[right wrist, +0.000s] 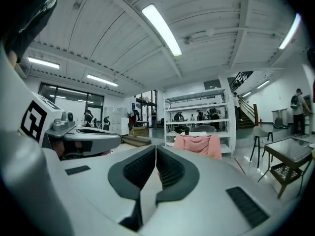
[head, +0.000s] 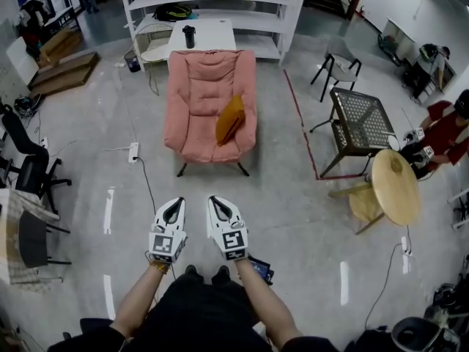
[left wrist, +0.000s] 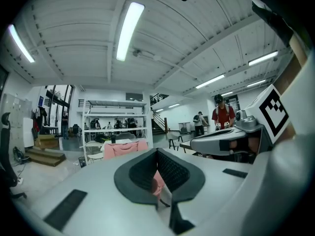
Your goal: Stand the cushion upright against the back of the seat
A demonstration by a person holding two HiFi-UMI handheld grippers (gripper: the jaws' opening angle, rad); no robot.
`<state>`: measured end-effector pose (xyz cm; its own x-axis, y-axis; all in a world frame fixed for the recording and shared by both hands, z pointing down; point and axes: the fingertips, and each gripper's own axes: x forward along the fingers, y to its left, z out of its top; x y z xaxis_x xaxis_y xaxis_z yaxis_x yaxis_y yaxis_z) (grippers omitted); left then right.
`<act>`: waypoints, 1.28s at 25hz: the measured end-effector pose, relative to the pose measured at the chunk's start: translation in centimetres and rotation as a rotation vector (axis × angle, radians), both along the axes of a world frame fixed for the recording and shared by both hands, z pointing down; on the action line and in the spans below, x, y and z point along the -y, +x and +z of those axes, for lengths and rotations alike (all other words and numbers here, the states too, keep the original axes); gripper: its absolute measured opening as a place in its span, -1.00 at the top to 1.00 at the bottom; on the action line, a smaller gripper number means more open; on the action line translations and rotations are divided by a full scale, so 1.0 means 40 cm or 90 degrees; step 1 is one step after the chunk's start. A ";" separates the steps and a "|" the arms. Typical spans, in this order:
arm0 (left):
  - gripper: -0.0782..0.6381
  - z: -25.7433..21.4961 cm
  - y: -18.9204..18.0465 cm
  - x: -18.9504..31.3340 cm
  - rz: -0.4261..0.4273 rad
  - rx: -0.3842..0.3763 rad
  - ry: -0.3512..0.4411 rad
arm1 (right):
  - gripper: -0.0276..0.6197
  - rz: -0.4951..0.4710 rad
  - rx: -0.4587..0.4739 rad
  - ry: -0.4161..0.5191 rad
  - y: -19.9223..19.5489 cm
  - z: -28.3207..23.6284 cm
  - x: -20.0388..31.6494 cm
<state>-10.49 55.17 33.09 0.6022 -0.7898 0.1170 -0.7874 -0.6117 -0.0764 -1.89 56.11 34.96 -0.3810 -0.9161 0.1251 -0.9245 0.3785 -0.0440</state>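
A pink padded armchair point(head: 209, 105) stands on the concrete floor ahead of me. An orange cushion point(head: 229, 119) lies tilted on its seat toward the right armrest. My left gripper point(head: 174, 210) and right gripper point(head: 220, 207) are side by side well short of the chair, both shut and holding nothing. In the left gripper view the chair point(left wrist: 124, 148) shows pink beyond the closed jaws. The right gripper view has the chair point(right wrist: 198, 145) just right of its jaws.
White shelving point(head: 212, 6) and a small white table point(head: 201, 34) stand behind the chair. To the right are a mesh-top table point(head: 357, 119), a round wooden table point(head: 396, 185) and a seated person point(head: 443, 130). Office chairs point(head: 29, 163) are at the left; cables point(head: 143, 171) cross the floor.
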 end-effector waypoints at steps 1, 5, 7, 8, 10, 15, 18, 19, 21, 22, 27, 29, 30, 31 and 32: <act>0.75 0.010 0.000 -0.002 -0.003 0.003 -0.003 | 0.87 -0.003 0.001 -0.002 0.003 0.005 0.000; 0.75 0.029 -0.004 0.010 -0.005 0.001 -0.004 | 0.87 -0.009 -0.008 -0.010 0.004 0.032 0.009; 0.75 0.032 -0.006 0.015 0.002 -0.003 -0.001 | 0.87 -0.006 -0.011 -0.017 0.003 0.042 0.012; 0.75 0.034 -0.006 0.020 0.009 -0.006 0.003 | 0.87 -0.005 -0.014 -0.019 0.002 0.044 0.016; 0.75 0.040 -0.012 0.041 0.022 -0.013 0.012 | 0.87 -0.001 -0.026 -0.022 -0.004 0.048 0.032; 0.75 0.050 -0.076 0.113 0.038 -0.031 0.019 | 0.87 -0.002 -0.054 -0.032 -0.069 0.048 0.086; 0.75 0.042 -0.101 0.137 0.054 -0.034 -0.002 | 0.87 0.008 -0.064 -0.042 -0.097 0.044 0.113; 0.75 0.046 -0.115 0.145 0.059 -0.036 -0.004 | 0.87 0.010 -0.067 -0.045 -0.113 0.043 0.121; 0.75 0.057 -0.151 0.163 0.067 -0.037 0.000 | 0.87 0.011 -0.074 -0.046 -0.149 0.046 0.140; 0.75 0.063 -0.168 0.174 0.070 -0.038 0.002 | 0.87 0.011 -0.077 -0.047 -0.166 0.049 0.150; 0.75 0.077 -0.230 0.217 0.074 -0.044 -0.008 | 0.87 0.029 -0.074 -0.055 -0.217 0.056 0.197; 0.75 0.093 -0.245 0.239 0.068 -0.041 -0.017 | 0.87 0.036 -0.073 -0.055 -0.224 0.069 0.221; 0.75 0.096 -0.248 0.255 0.064 -0.039 -0.021 | 0.87 0.036 -0.073 -0.054 -0.224 0.073 0.237; 0.75 0.097 -0.247 0.273 0.060 -0.036 -0.024 | 0.87 0.035 -0.071 -0.052 -0.222 0.073 0.256; 0.75 0.099 -0.243 0.294 0.057 -0.034 -0.025 | 0.87 0.033 -0.068 -0.049 -0.218 0.073 0.277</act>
<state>-20.23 43.40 37.06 0.6764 -0.7278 0.1128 -0.7317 -0.6816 -0.0102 -10.59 45.02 37.87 -0.3137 -0.9204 0.2334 -0.9440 0.3288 0.0278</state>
